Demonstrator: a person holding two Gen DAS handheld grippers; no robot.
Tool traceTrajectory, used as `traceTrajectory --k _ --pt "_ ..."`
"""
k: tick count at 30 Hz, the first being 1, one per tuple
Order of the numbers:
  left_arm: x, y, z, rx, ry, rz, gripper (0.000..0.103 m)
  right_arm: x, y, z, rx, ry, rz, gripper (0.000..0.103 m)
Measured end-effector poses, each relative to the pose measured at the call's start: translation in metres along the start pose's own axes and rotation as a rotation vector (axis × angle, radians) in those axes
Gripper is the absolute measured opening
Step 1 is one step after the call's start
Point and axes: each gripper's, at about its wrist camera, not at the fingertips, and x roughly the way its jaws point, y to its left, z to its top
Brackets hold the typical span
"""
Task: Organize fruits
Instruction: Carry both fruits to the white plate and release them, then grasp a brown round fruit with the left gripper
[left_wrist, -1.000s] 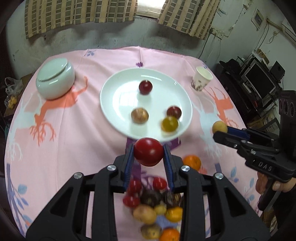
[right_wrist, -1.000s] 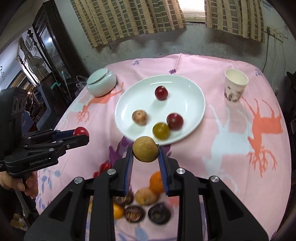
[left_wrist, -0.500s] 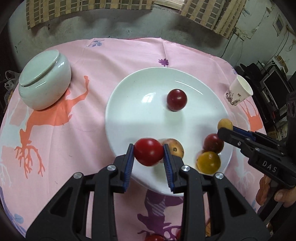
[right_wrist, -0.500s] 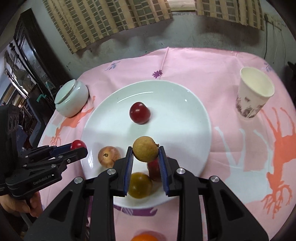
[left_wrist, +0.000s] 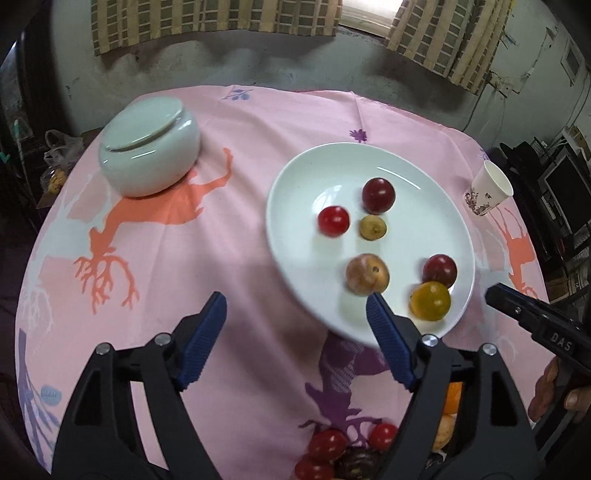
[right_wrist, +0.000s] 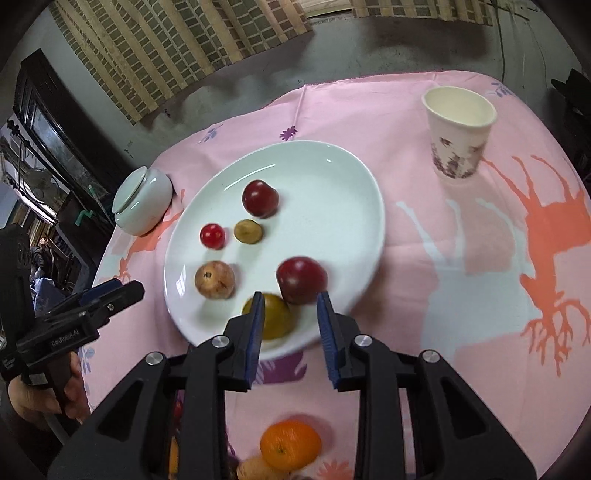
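A white plate (left_wrist: 295, 177) (right_wrist: 351, 184) on the pink cloth holds several fruits. A small red tomato (left_wrist: 333, 220) (right_wrist: 212, 236) and a brown longan (left_wrist: 373, 227) (right_wrist: 248, 231) lie near its middle, with two dark red plums, a tan fruit (left_wrist: 367, 274) and a yellow-green fruit (left_wrist: 430, 301). My left gripper (left_wrist: 297, 317) is open and empty, above the cloth at the plate's near left edge. My right gripper (right_wrist: 290, 314) is open and empty over the plate's near rim. A pile of loose fruit (left_wrist: 343, 454) lies below the grippers, including an orange (right_wrist: 290, 445).
A pale green lidded jar (left_wrist: 149, 146) (right_wrist: 142, 201) stands at the left of the plate. A paper cup (left_wrist: 487, 188) (right_wrist: 458, 129) stands at the right. Dark furniture and electronics surround the round table.
Both grippers have opened and drawn back from the plate. The red tomato from the left one and the longan from the right one now lie on the plate.
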Motion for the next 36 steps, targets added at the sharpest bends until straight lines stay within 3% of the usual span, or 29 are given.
traceTrajectory --k 1,2,5,10,15,22,25,36 --pt "-0.004 0.005 -0.008 -0.014 0.005 0.008 0.08 -0.006 -0.005 -0.01 0.022 0.007 -0.02 0.053" --pt "-0.008 0.009 -0.018 -0.035 0.023 0.01 0.08 -0.016 -0.013 -0.024 0.064 0.002 -0.031 0.072" --pt "-0.018 0.015 -0.05 -0.068 0.08 -0.014 0.08 -0.034 -0.025 -0.06 0.124 0.036 -0.023 0.073" --pt "-0.043 0.017 -0.099 -0.069 0.12 0.02 0.08 -0.052 -0.026 -0.111 0.146 0.107 -0.032 0.074" --pt "-0.062 0.019 -0.137 -0.07 0.163 0.039 0.08 -0.066 -0.001 -0.148 0.129 0.152 -0.008 0.077" --pt "-0.08 0.012 -0.179 -0.04 0.216 0.028 0.084 -0.074 0.035 -0.173 -0.033 0.15 -0.025 0.082" --pt "-0.084 0.009 -0.189 -0.017 0.219 0.03 0.087 -0.073 0.029 -0.178 0.014 0.186 -0.037 0.095" --pt "-0.069 -0.01 -0.195 0.03 0.257 -0.005 0.087 -0.073 0.015 -0.185 0.041 0.201 -0.072 0.095"
